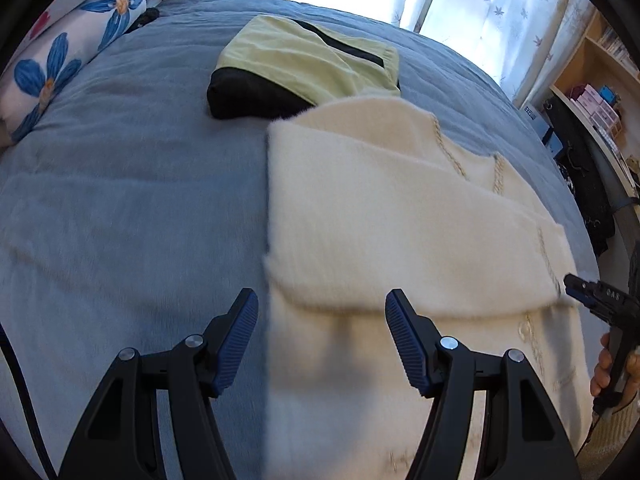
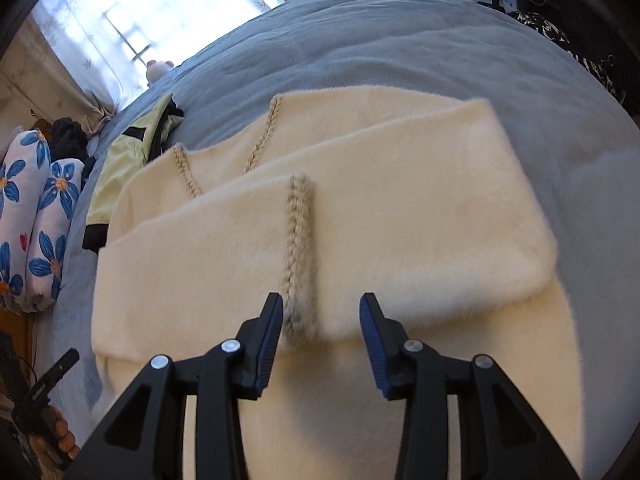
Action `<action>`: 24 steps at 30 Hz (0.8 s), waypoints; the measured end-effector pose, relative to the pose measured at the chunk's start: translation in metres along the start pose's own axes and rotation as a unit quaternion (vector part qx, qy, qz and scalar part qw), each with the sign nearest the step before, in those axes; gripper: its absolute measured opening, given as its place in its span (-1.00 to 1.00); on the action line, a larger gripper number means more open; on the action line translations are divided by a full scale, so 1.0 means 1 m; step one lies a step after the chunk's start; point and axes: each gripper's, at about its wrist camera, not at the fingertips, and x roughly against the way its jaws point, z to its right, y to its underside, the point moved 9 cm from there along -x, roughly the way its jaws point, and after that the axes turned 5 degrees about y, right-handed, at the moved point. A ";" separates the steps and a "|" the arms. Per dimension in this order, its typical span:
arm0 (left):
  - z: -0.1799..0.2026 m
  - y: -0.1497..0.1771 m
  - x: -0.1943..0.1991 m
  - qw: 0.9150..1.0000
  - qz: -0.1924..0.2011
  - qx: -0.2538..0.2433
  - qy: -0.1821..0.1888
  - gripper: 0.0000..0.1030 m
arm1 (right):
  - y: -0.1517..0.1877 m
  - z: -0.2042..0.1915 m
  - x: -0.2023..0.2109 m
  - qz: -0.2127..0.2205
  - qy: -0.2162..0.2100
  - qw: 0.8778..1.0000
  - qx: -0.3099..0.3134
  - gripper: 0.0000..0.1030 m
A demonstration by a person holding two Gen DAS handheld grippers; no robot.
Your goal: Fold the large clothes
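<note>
Cream sweater (image 1: 384,216) spread mid-frame on the blue bedspread (image 1: 120,184), sleeves already folded across; left tongs (image 1: 322,344) and right tongs (image 2: 320,340) both apart, empty, above its near part; likely next: gripping the lower hem, folding upward.

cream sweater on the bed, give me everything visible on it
The cream fuzzy knit sweater lies flat on the blue-grey bedspread, partly folded: both sleeves are laid across the body, one over the other, as broad bands. Beige braided trim runs along the neckline and the upper sleeve's cuff. Its far edge overlaps or abuts the folded yellow-green and black garment. Both grippers hover above it, fingers apart, gripping nothing; the cuff sits just beyond the right gripper.
</note>
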 end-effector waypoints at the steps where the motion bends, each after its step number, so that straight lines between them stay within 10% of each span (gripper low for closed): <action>1: -0.003 -0.011 -0.008 1.000 -0.003 0.002 0.002 0.26 | -0.002 -0.003 -0.002 -0.001 -0.002 1.000 0.003 -0.22; 15: -0.033 -0.051 -0.092 0.996 -0.055 0.064 0.031 0.26 | -0.043 -0.032 -0.062 -0.010 -0.008 0.998 0.059 -0.22; 20: -0.027 -0.064 -0.092 0.999 -0.025 0.048 0.008 -0.62 | -0.052 -0.047 -0.063 0.017 0.021 0.993 0.111 -0.68; 24: -0.023 -0.069 -0.087 0.999 0.008 0.027 -0.015 -0.70 | -0.072 -0.054 -0.046 0.076 0.006 0.991 0.106 -0.69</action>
